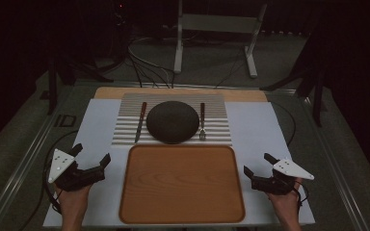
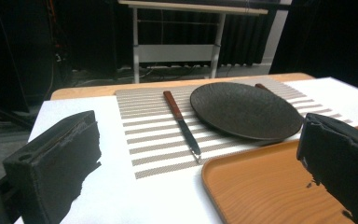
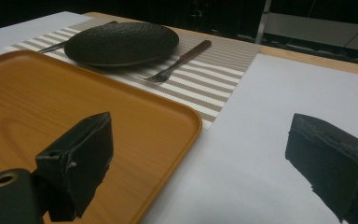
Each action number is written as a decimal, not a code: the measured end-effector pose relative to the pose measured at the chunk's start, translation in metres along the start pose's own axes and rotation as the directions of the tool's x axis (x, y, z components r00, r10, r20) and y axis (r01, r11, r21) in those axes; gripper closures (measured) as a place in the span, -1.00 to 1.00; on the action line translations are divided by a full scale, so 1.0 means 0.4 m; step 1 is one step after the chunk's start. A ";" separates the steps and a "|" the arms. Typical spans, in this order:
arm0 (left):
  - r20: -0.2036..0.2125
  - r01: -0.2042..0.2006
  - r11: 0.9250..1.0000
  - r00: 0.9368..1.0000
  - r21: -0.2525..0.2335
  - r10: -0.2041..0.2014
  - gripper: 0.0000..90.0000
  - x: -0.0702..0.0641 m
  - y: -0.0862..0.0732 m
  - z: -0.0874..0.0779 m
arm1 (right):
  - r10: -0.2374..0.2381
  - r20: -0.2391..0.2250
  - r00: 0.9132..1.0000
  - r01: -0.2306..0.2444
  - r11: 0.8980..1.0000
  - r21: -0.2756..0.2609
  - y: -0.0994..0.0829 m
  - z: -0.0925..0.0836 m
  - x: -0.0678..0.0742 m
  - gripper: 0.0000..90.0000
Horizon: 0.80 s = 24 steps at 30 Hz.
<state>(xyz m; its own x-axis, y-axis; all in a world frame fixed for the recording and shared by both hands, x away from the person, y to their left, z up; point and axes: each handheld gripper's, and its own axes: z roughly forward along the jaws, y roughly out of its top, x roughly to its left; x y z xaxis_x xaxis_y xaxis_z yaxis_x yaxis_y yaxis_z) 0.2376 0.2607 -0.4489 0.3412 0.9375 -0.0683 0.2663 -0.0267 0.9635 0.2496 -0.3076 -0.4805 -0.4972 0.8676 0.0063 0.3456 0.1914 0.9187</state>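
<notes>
I keep my left tool (image 1: 92,155) and right tool (image 1: 259,163) wide and empty beside the wooden tray (image 1: 182,216) at lower centre, ready for the knife (image 1: 140,121), plate (image 1: 172,121) and fork (image 1: 202,121) lying above it.

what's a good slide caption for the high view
Two open claws, left and right, flank an empty wooden tray below a dark round plate, knife and fork.
</notes>
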 end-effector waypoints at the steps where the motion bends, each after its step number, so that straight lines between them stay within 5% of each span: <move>1: 0.000 0.000 1.000 1.000 0.000 0.000 -1.00 0.000 0.000 0.000 | 0.000 0.000 1.000 0.000 1.000 0.000 0.000 0.000 0.000 -0.83; 24: -0.033 -0.018 1.000 0.999 0.008 0.019 -1.00 0.002 -0.005 0.003 | 0.001 -0.002 1.000 -0.001 1.000 0.000 0.000 0.001 -0.005 -0.83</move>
<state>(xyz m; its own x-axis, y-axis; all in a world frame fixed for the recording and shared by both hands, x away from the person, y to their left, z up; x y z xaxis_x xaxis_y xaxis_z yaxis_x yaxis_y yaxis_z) 0.2386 0.2611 -0.4514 0.3164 0.9477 -0.0417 0.2674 -0.0469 0.9624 0.2510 -0.3090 -0.4807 -0.4981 0.8671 0.0081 0.3461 0.1903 0.9187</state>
